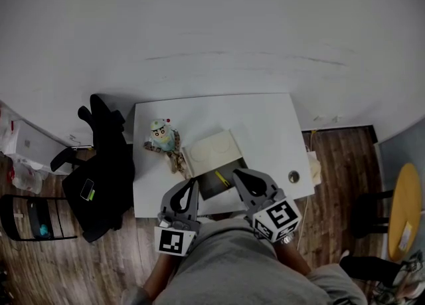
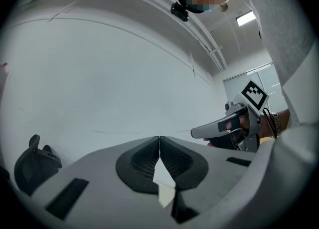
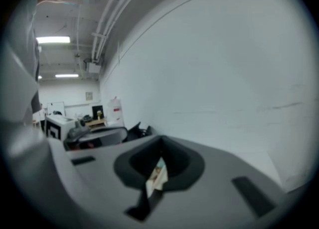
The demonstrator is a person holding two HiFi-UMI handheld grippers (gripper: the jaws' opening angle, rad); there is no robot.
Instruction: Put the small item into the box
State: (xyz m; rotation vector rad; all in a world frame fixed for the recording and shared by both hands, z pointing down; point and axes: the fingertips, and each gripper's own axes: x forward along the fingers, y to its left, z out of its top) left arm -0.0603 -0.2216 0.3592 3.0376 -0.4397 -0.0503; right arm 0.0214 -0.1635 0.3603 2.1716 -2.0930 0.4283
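**Head view.** The left tongs (image 1: 189, 189) and right tongs (image 1: 240, 177) hang over the near edge of the tabletop (image 1: 265, 117). The open box (image 1: 229, 187) sits between their tips, and its pale lid (image 1: 212, 152) is folded back just beyond them. A yellow sliver (image 1: 222, 178) lies inside the box. A toy figure (image 1: 161, 136) lies outside it, beyond the left tongs and touching or nearly touching the lid. I cannot tell which of the two is the small item, so it is either already in the box or out on the tabletop. The box stands close to the near edge with a tip at each side, so a careless sweep could push it off or knock the lid over.

**Left gripper view.** These jaws are pressed together with nothing between them, and they aim at the bare wall (image 2: 124, 73). The right tongs sit close on their right, so the two could knock together.

**Right gripper view.** The picture is blurred. The jaws meet at the tips and I can see nothing gripped between them. With both cameras tilted upward, any descent toward the box would be poorly guided.
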